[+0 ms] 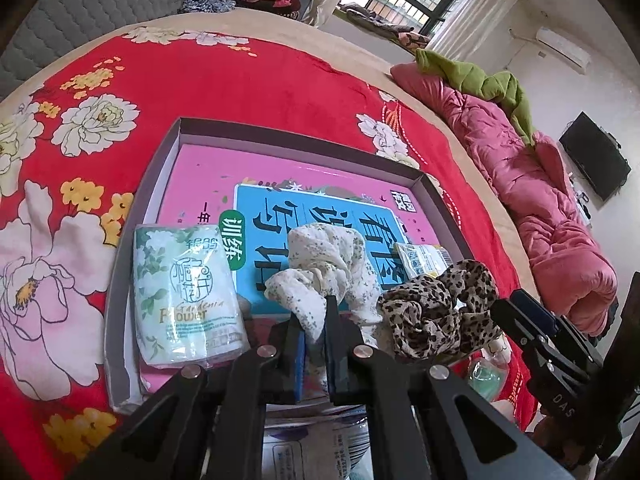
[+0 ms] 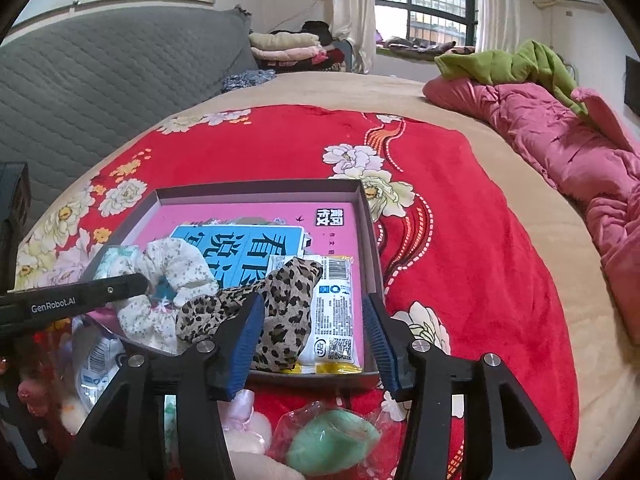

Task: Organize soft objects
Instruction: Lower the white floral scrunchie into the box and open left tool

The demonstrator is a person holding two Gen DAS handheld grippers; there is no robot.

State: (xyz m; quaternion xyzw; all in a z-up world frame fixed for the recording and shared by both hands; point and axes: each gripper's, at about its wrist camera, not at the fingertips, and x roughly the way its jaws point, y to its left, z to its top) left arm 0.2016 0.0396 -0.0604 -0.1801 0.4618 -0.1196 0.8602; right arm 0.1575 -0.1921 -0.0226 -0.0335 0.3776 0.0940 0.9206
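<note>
Two scrunchies lie in the shallow gray box [image 2: 370,224] on the bed [image 2: 280,148]. The white floral scrunchie [image 1: 320,256] sits near the box's near edge, its pinched end toward the left gripper [image 1: 314,332], whose fingers are clamped on its fabric. The leopard-print scrunchie [image 2: 280,304] lies just beside it, stretched from the near edge toward the box's middle, over one yellow-edged packet [image 2: 334,312]. The right gripper [image 2: 312,340] hangs spread wide around its near end. One tissue pack [image 1: 184,296] lies by the box's left edge.
</note>
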